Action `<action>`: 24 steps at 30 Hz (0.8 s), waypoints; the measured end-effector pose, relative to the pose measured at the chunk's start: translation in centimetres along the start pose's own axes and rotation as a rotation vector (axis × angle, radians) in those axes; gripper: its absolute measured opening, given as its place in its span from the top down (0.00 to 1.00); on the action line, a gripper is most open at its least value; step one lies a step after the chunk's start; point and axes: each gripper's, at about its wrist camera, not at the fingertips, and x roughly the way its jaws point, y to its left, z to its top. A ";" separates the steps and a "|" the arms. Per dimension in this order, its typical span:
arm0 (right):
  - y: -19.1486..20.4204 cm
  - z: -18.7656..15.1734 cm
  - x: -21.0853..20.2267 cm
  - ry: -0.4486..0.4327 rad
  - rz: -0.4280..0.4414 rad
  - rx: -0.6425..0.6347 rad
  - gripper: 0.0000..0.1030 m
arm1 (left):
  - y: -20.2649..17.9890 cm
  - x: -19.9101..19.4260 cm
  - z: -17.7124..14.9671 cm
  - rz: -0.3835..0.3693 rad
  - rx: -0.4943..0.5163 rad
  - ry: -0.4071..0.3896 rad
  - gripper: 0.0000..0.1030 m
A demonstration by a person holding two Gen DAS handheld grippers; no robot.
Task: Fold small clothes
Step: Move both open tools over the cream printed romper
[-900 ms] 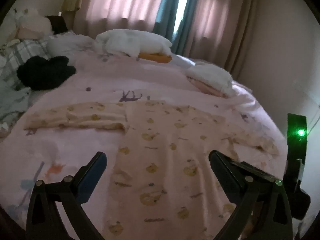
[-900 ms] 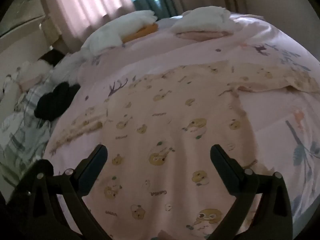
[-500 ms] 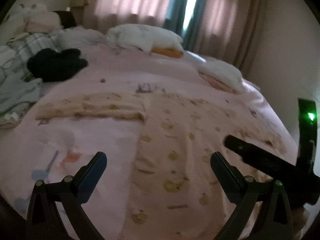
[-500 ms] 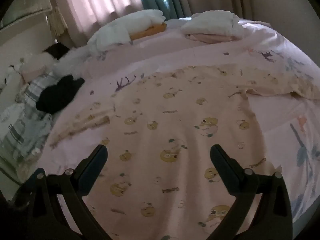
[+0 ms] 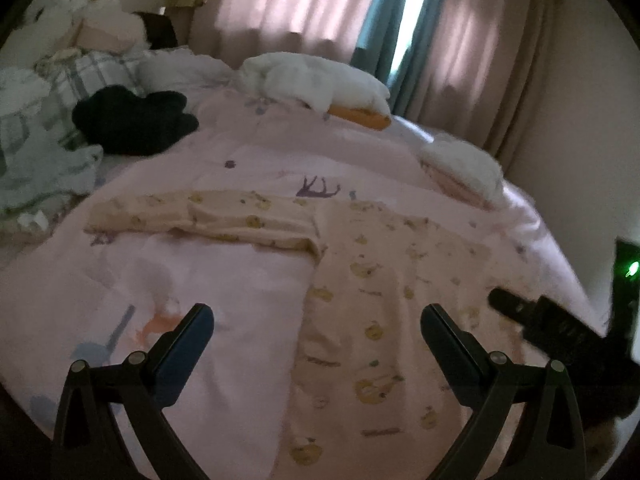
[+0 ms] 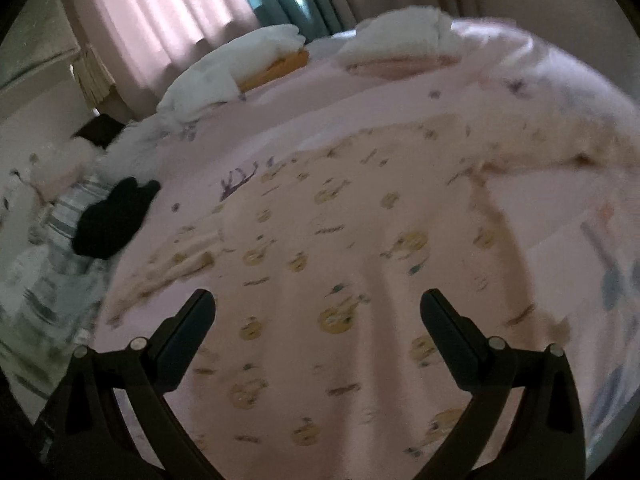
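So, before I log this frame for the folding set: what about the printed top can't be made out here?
- Printed top, left wrist view: its hem is cut off by the bottom edge; its far sleeve sits behind the right gripper.
- Same top, right wrist view: motion blur smears the print, and its right sleeve runs off the frame edge.
- Both views: collar too dim to make out.

Left tongs (image 5: 317,322) spread wide, holding nothing, fingers reaching toward 12 o'clock. Right tongs (image 6: 318,308) likewise agape and bare; in the left view they enter at 4 o'clock.
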 end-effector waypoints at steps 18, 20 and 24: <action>-1.0 1.1 -2.0 -0.050 -0.127 -0.038 0.01 | -3.3 1.1 0.1 0.054 0.106 -0.007 0.01; -0.8 0.9 -2.2 -0.053 -0.144 -0.049 0.01 | -3.5 1.1 0.2 0.043 0.092 -0.016 0.01; -0.9 1.0 -2.6 -0.078 -0.167 -0.067 0.01 | -3.7 1.1 0.4 0.019 0.069 -0.025 0.01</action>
